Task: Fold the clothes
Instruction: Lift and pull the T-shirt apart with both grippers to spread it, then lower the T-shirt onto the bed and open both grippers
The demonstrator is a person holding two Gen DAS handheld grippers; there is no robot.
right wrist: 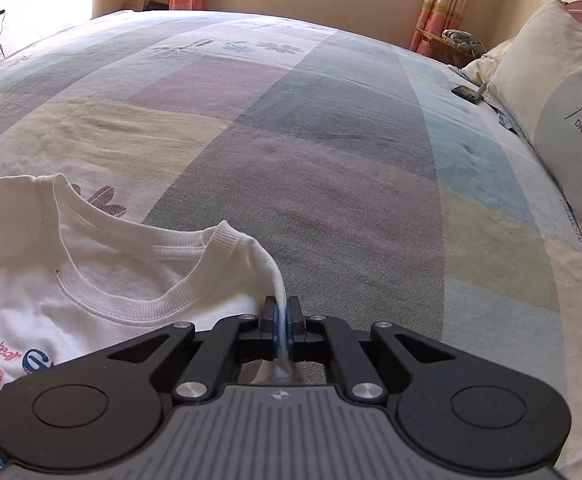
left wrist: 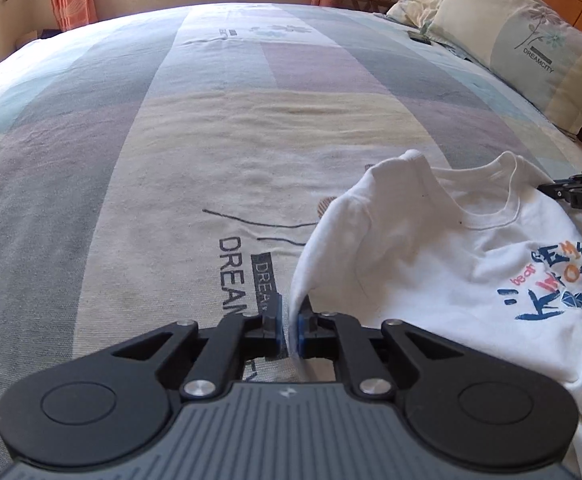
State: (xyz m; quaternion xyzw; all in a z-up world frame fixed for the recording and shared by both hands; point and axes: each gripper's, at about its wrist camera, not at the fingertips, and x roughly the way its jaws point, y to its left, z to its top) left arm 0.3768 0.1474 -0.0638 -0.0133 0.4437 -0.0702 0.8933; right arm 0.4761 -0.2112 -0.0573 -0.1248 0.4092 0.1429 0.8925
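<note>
Pinching the shirt (left wrist: 431, 248) edge, the left gripper (left wrist: 289, 326) sits low over the bed (left wrist: 211, 128); the right gripper (right wrist: 282, 326) is clamped on its shoulder.

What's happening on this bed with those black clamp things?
A person is folding a white T-shirt laid print side up on a patchwork bedspread. The left gripper has pinched the shirt's edge on one side, and the right gripper has pinched the fabric near the collar. Both sides are lifted slightly; no fold has been completed yet.
</note>
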